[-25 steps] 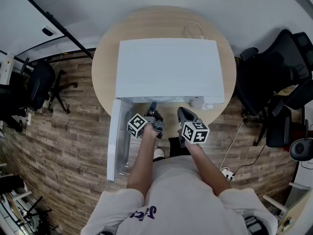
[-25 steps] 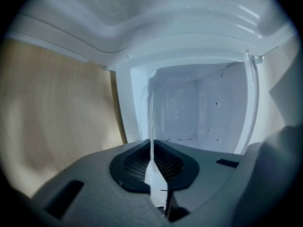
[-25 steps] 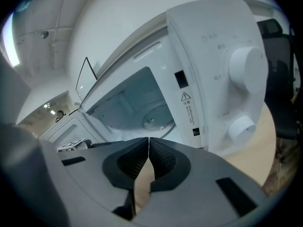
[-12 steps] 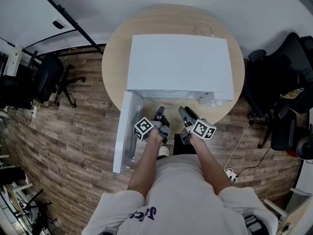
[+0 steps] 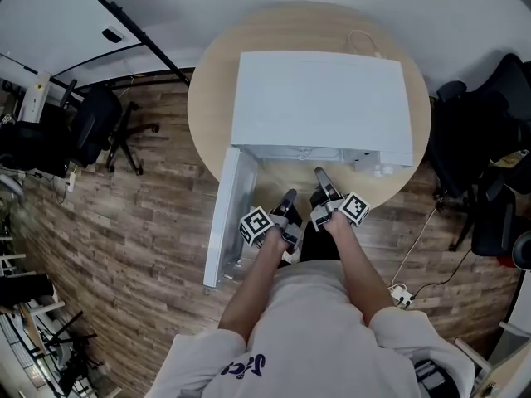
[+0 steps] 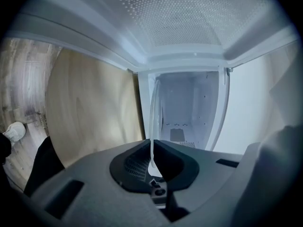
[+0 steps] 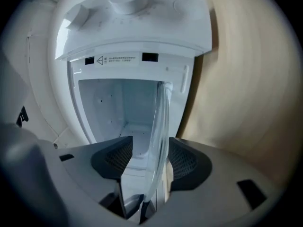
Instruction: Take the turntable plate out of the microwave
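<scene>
The clear glass turntable plate point(image 6: 152, 122) stands on edge outside the white microwave point(image 5: 319, 98), just in front of its empty cavity point(image 6: 184, 112). My left gripper point(image 6: 152, 156) is shut on the plate's rim. In the right gripper view the plate point(image 7: 161, 131) runs edge-on between the pads point(image 7: 187, 160) of my right gripper point(image 7: 147, 161). Its jaws are opening and neither pad presses the glass. In the head view both the left gripper point(image 5: 288, 199) and the right gripper point(image 5: 319, 177) hang side by side before the microwave's mouth; the glass itself is hard to make out there.
The microwave door point(image 5: 226, 218) swings open to the left, past the edge of the round wooden table point(image 5: 211, 114). Its control knobs point(image 7: 123, 4) are at the right side. Office chairs point(image 5: 91, 127) point(image 5: 489, 139) stand at both sides; a power strip point(image 5: 401, 293) lies on the wood floor.
Both grippers have drawn back from the microwave's mouth toward the person. The right gripper has rolled and sunk a little.
</scene>
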The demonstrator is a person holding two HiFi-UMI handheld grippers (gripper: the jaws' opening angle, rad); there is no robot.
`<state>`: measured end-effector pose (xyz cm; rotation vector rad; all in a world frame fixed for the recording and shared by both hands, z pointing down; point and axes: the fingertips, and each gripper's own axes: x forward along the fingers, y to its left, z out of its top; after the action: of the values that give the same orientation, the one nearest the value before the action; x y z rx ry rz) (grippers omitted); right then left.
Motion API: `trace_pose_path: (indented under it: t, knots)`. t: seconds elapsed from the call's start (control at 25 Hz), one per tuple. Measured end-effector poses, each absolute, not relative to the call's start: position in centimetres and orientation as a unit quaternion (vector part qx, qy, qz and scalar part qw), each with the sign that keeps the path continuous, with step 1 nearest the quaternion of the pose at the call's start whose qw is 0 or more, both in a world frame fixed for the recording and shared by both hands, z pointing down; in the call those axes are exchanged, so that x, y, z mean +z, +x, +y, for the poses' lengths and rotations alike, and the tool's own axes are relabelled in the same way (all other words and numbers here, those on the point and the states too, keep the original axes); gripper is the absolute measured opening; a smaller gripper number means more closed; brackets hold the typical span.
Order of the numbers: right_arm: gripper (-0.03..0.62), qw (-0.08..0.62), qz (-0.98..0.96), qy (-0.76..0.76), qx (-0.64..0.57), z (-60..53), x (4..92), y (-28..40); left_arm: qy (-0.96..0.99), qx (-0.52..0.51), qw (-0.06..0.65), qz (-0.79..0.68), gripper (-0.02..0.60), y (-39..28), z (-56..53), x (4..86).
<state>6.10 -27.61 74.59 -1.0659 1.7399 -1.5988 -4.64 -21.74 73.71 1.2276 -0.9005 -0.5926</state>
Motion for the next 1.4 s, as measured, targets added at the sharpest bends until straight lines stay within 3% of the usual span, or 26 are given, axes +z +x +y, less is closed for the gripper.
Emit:
trace_pose_path:
  t: [0.32, 0.68, 1.08, 1.2, 1.28, 1.4]
  knots:
    - [0.222, 0.288, 0.637, -0.401, -0.592, -29.6, 74.2, 5.1, 0.556, -0.259, 0.687, -0.39, 0.026, -4.7, -20.5, 72.8]
    - [0.037, 0.309, 0.573, -0.406, -0.642, -28.8, 74.7, 5.0, 0.564, -0.238, 0.691, -0.386, 0.026, -4.6, -19.3, 72.7]
    - [0.032, 0.297, 0.574, -0.411, -0.643, -26.2, 73.1, 5.5, 0.608, -0.216, 0.677, -0.354, 0.032, -4.0, -17.0, 71.9]
    - [0.032, 0.295, 0.581, -0.404, -0.642, -25.1, 72.2, 5.7, 0.613, -0.233, 0.669, -0.35, 0.075, -4.3, -17.0, 71.5]
    - [0.032, 0.302, 0.587, -0.392, -0.641, -24.1, 71.4, 5.4, 0.611, -0.246, 0.669, -0.344, 0.173, -4.5, -17.2, 71.2]
    - [0.032, 0.3, 0.589, -0.39, -0.641, -22.2, 70.2, 5.4, 0.609, -0.267, 0.665, -0.34, 0.192, -4.8, -17.4, 70.4]
